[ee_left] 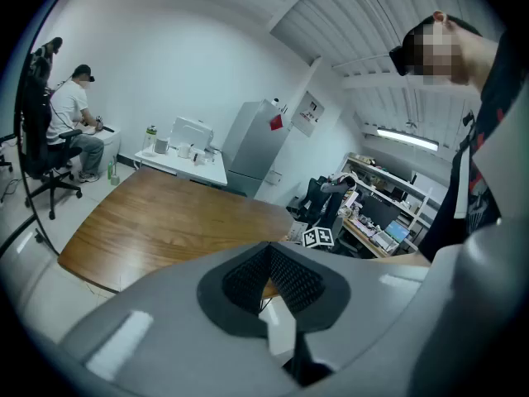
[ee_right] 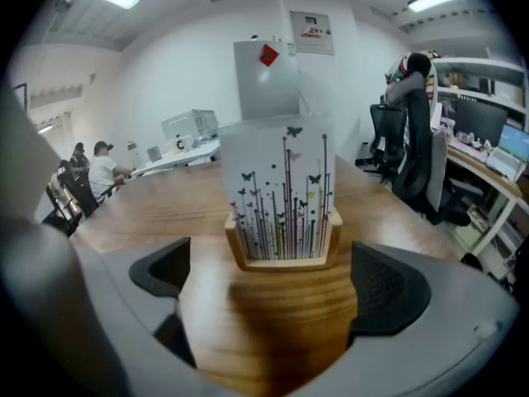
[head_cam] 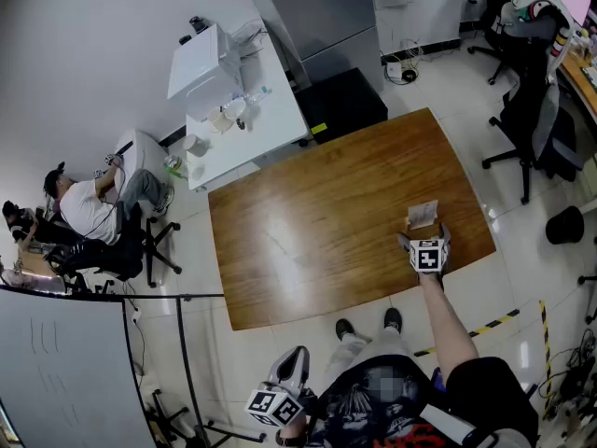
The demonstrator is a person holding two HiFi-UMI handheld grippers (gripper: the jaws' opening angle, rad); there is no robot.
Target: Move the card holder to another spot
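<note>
Grip, we judge, belongs on the wooden base of the light, stiff card holder (ee_right: 283,201), using our released right gripper (ee_right: 277,284).

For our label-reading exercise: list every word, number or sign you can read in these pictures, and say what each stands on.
No words or numbers are legible.
Wall notice: print too small to read.
Card holder: butterflies and stems drawn, no words.
Right gripper cube: black-and-white square marker, no letters.

A wooden table (head_cam: 326,213) stands on pale floor (head_cam: 448,73) beside a white desk (head_cam: 247,119).
</note>
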